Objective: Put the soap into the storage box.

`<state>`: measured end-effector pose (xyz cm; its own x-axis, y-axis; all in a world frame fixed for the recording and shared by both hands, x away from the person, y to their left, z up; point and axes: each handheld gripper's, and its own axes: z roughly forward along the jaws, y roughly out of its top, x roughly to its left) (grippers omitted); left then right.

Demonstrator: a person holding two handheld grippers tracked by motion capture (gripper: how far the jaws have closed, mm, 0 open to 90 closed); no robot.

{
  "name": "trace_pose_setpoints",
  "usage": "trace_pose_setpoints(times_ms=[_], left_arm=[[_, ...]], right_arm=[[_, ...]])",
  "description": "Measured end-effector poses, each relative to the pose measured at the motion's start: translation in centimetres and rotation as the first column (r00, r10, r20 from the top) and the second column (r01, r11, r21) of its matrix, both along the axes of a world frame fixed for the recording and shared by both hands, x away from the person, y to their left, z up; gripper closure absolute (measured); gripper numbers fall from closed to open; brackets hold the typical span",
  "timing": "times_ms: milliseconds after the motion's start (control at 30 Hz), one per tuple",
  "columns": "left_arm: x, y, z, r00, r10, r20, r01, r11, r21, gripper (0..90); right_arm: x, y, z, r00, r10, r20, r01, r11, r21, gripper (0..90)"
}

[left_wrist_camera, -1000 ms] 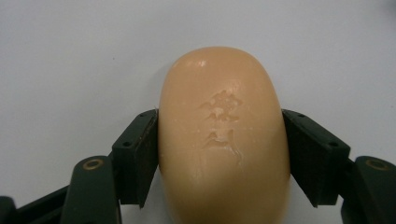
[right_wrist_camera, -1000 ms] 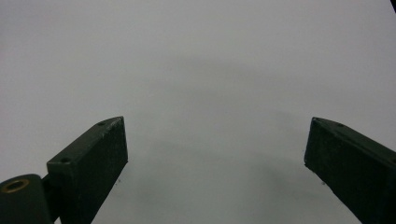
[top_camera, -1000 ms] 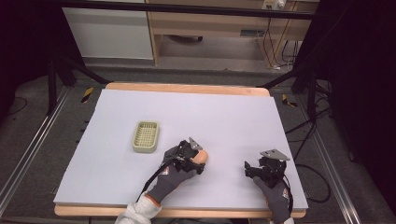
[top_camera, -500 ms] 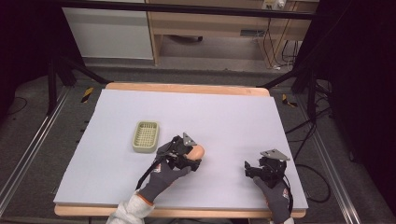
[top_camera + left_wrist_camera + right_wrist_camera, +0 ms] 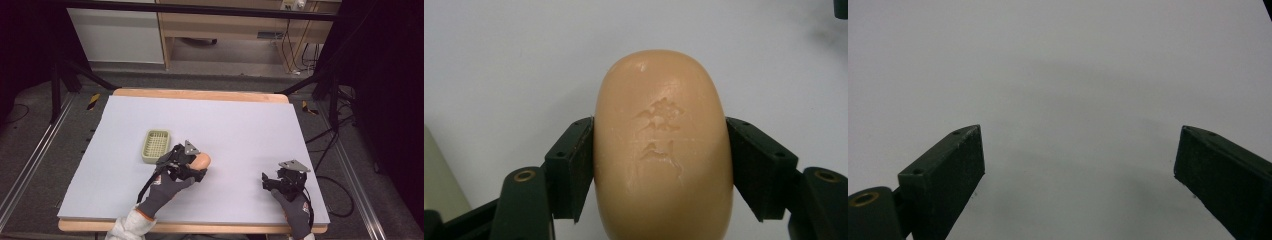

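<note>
Left hand-held gripper (image 5: 659,165) is clamped across the soap bar (image 5: 663,150), jaws on its two long flanks, just right of the soap dish (image 5: 155,146). Smooth, rounded, probably slick and dentable, light but solid: mid-flank is the right hold. It may be just off the counter (image 5: 240,125); hard to tell. Right hand-held gripper (image 5: 1078,175) idles with jaws apart, well right of the dish. Count: one bar, one dish, two grippers.
</note>
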<state>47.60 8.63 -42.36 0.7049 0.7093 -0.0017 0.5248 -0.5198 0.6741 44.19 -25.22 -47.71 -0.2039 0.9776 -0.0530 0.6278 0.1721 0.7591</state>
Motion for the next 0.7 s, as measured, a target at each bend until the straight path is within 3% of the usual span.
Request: trace_pose_setpoints(times_ms=[700], left_arm=[[0.0, 4.9, 0.7, 0.9950, 0.097, 0.023, -0.097, 0.9947, -0.034, 31.8]], right_arm=[[-0.3, 0.1, 0.2, 0.9998, 0.014, 0.011, -0.014, 1.000, -0.002, 6.4]])
